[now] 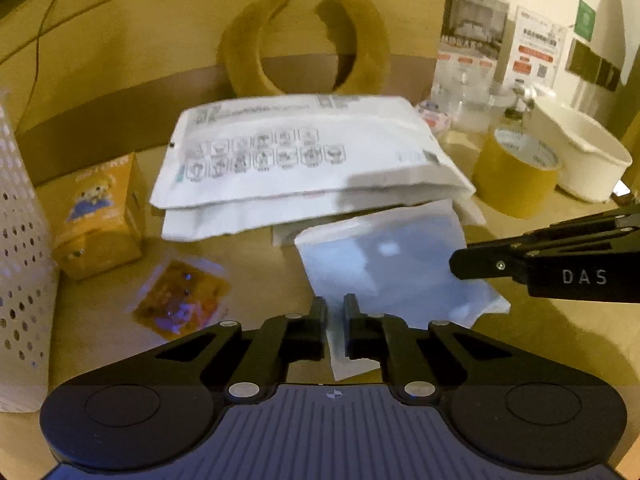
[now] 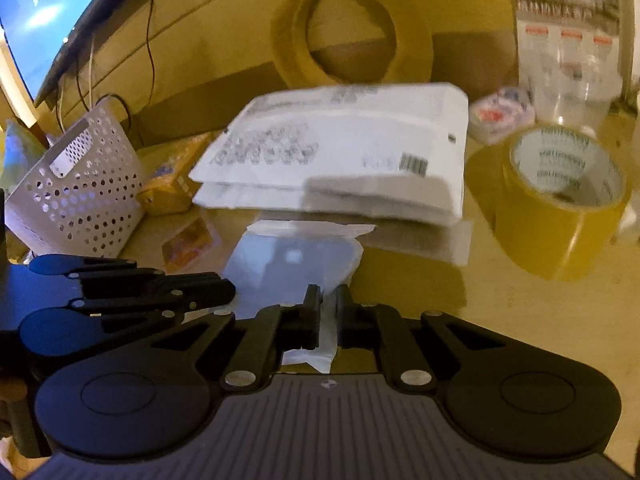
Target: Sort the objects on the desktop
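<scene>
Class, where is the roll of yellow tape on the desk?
In both wrist views the roll of yellow tape stands at the right, beside the white padded envelopes.

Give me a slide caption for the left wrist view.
Both grippers, left and right, pinch a clear plastic bag in front of stacked white mailers and a tape roll.

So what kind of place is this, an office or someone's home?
Probably a cluttered office or study desk, though I can't be sure. A lit blue monitor screen with trailing cables stands at the back, and a yellow roll of packing tape and a white perforated plastic basket sit among white mailer envelopes.
</scene>
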### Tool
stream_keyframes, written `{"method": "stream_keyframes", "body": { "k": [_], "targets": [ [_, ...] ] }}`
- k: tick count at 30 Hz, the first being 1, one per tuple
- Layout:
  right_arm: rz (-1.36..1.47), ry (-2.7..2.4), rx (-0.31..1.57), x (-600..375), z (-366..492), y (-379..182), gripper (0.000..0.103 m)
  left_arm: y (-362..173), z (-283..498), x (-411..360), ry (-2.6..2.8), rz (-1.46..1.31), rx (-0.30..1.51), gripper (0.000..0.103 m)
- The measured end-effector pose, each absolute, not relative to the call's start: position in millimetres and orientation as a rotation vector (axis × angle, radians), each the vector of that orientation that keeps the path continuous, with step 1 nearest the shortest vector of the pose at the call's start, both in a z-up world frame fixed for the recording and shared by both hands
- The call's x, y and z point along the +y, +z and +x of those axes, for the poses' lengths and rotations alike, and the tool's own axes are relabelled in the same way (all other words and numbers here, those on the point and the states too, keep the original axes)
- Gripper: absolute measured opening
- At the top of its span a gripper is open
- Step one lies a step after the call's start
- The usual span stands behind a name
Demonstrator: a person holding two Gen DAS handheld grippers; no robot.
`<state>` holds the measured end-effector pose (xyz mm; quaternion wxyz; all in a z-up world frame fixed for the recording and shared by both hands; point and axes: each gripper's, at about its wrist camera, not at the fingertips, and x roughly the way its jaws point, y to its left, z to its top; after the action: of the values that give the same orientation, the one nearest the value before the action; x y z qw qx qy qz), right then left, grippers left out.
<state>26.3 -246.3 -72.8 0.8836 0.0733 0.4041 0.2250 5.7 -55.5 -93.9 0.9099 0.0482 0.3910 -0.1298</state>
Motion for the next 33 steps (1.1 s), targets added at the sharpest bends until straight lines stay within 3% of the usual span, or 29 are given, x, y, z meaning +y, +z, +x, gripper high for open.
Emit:
{"method": "stream_keyframes", "body": {
  "k": [18,33],
  "targets": [
    [0.105,0.507,0.667,-225,39,-3,0.009,-21,13,-37,-0.202,0.120,0.633,0.003],
    [0.043,0.626,0.551,-153,52,55,0.009,31,3,30,-0.057,0.117,0.533,0.004]
  ]
}}
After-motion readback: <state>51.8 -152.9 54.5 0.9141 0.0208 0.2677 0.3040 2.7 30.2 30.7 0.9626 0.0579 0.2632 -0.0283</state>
